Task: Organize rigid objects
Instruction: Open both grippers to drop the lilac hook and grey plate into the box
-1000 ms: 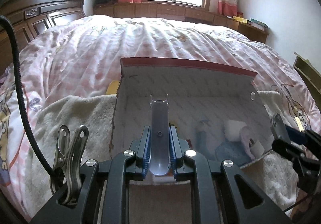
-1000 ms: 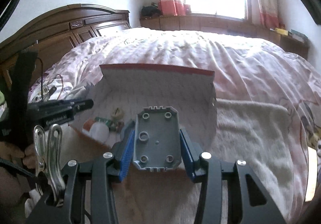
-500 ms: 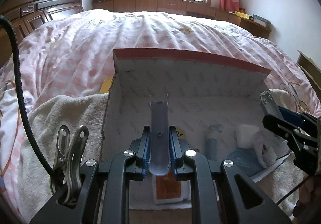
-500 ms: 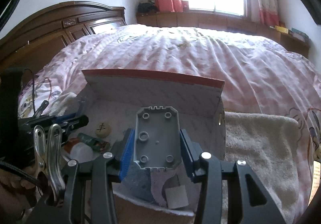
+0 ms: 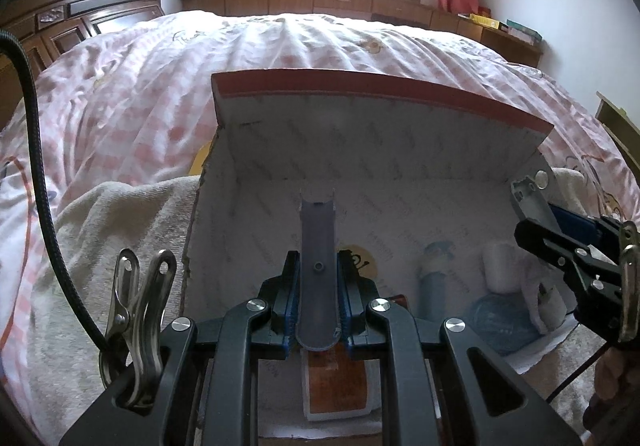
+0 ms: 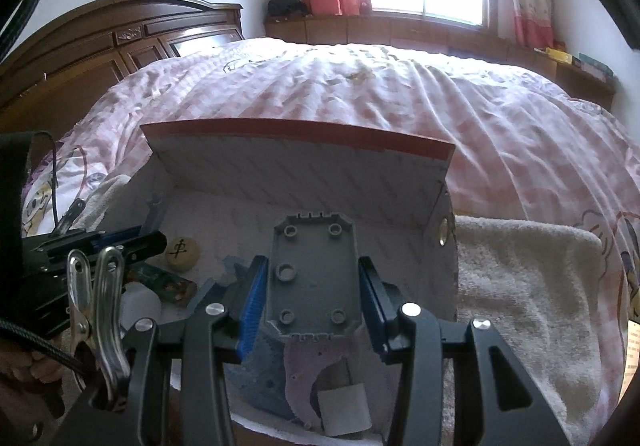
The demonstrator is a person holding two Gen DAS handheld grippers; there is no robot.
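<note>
Left wrist view: left gripper [image 5: 318, 310] clamping narrow grey strip [image 5: 318, 270], hovering over box [image 5: 380, 114] near front edge w/ orange packet below. Releasing low, clear of packet, seems best.

Right wrist view: right gripper [image 6: 310, 302] pinching grey studded plate [image 6: 312, 274] above box's front-right corner; easing down before letting go.

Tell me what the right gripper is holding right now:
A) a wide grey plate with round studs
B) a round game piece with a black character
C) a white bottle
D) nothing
A: the right gripper has its blue pads pressed on both sides of the studded grey plate, held over the open box.
</note>
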